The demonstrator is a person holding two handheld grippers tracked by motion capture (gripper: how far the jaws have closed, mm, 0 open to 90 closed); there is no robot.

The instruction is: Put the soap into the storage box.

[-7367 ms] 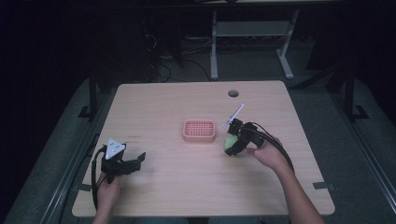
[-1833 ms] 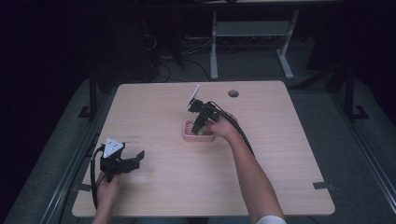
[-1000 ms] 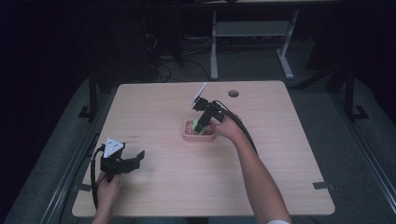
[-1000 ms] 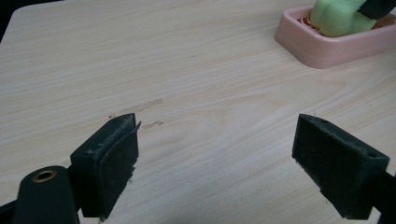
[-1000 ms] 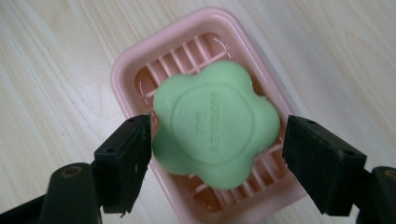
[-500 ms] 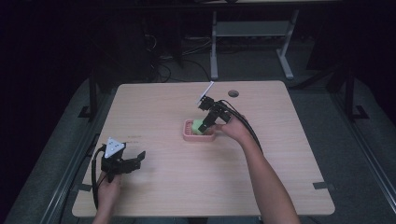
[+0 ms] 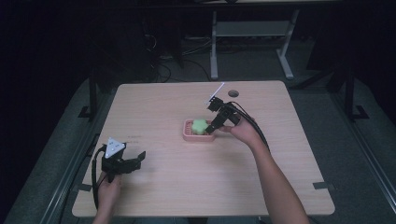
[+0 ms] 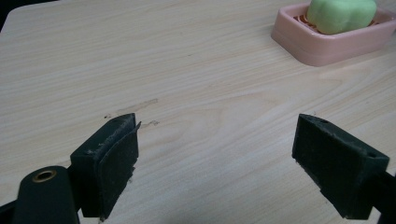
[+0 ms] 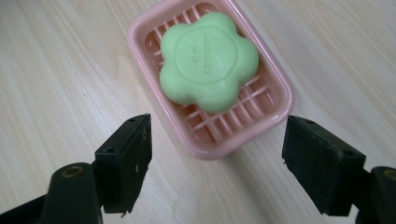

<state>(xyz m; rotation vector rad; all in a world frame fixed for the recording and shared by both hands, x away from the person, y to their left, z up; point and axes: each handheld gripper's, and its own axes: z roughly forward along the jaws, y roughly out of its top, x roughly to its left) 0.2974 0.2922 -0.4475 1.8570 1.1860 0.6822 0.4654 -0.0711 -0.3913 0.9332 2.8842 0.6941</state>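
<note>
Right gripper: the right gripper (image 7: 215,127) sits at the right-hand end of the soap dish, near the middle of the worktop; its jaws stand wide apart and hold nothing, one on either side of the dish's near end in the right gripper view (image 9: 215,161).
Right arm: the forearm comes in from the near edge, right of centre, and runs diagonally up and left to the hand (image 7: 243,133); a black cable trails back along it.
Left gripper: the left gripper (image 7: 135,161) rests low over the near-left part of the worktop, jaws spread wide with bare wood between them (image 8: 215,154); the grey three-cornered plate rides on top, and the hand (image 7: 108,191) grips it from the near edge.
Soap: the green soap (image 7: 200,126) lies flat in the dish, face up, a flower-shaped bar with a round stamped centre (image 9: 209,58); it is about as wide as long, so no clear long axis.
Soap dish: the pink soap dish (image 7: 189,135) is a slatted rectangle near the worktop's centre, long axis roughly parallel to the far edge.
Worktop: the worktop (image 7: 187,186) is pale wood grain with rounded corners, a round cable hole (image 7: 233,94) near the far edge, and a faint scuff (image 8: 135,106) ahead of the left gripper.
Room: dark, with grey floor around the table and a light metal frame (image 7: 252,32) beyond the far edge.
</note>
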